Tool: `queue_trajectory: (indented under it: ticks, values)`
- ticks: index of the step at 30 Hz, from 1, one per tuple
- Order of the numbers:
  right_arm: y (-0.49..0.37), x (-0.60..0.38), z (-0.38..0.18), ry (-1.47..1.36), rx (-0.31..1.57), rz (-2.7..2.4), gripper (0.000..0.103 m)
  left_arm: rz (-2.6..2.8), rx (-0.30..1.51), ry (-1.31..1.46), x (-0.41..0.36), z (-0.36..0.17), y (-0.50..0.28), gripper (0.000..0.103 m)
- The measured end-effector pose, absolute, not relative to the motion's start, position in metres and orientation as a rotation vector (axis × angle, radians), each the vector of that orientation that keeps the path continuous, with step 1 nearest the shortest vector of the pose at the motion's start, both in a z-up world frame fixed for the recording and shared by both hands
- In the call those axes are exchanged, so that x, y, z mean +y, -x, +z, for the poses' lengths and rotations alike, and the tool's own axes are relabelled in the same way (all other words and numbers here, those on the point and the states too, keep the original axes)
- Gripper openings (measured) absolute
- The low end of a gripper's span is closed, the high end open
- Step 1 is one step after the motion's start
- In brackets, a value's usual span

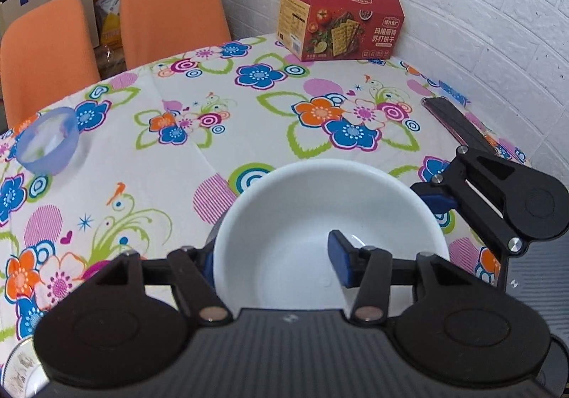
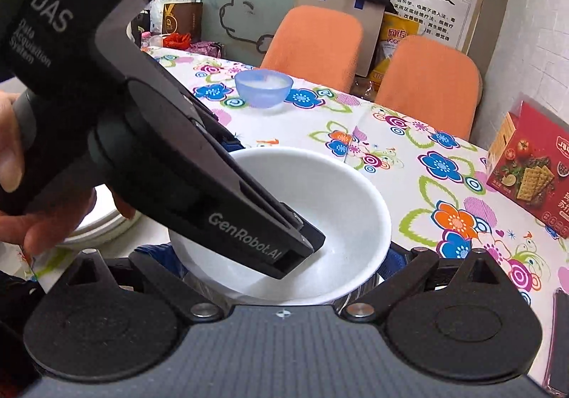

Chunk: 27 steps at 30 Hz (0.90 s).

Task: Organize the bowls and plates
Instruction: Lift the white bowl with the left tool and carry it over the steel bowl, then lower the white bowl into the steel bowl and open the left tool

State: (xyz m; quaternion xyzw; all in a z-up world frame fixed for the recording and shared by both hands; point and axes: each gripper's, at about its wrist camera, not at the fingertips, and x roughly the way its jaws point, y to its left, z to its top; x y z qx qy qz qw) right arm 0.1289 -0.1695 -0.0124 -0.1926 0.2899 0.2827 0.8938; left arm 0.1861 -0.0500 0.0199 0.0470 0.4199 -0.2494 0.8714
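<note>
A white bowl point(image 1: 302, 206) point(image 2: 338, 191) sits low in the middle of both views on the flowered tablecloth point(image 1: 177, 156). My left gripper point(image 1: 274, 255) is open astride the bowl's near-left rim, one blue pad outside the wall and the other inside. In the right wrist view its inner finger point(image 2: 249, 220) reaches down into the bowl. My right gripper point(image 2: 275, 255) has its fingers spread wide, a pad against each side of the bowl's lower wall. One of those pads point(image 1: 435, 200) touches the bowl's right side. A translucent blue bowl point(image 1: 49, 142) point(image 2: 263, 88) stands apart near the far table edge.
A patterned-rim plate point(image 1: 21, 373) point(image 2: 96, 223) lies to the left of the bowl. A red cracker box point(image 1: 341, 24) point(image 2: 533, 170) stands by the brick wall. A dark phone point(image 1: 455, 124) lies at the right. Two orange chairs point(image 1: 170, 10) stand behind the table. A hand point(image 2: 14, 166) holds the left gripper.
</note>
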Motion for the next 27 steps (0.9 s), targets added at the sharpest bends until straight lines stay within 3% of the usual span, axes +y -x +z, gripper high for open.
queue_trajectory:
  ticks: [2,4,6,27]
  values:
    - [-0.121,-0.171,-0.019,0.442,0.601,0.558,0.087,-0.507,0.885,-0.109,-0.05,0.014,-0.187,0.052]
    - [-0.119,-0.173,-0.023,0.484,0.606,0.533,0.087,-0.484,0.876,-0.124,-0.049,0.011,-0.189,0.071]
    - [-0.117,-0.176,-0.025,0.498,0.61,0.524,0.087,-0.472,0.859,-0.116,-0.045,0.014,-0.188,0.077]
    - [-0.096,-0.238,-0.01,0.279,0.611,0.414,0.087,-0.427,0.83,-0.072,-0.03,0.026,-0.184,0.081]
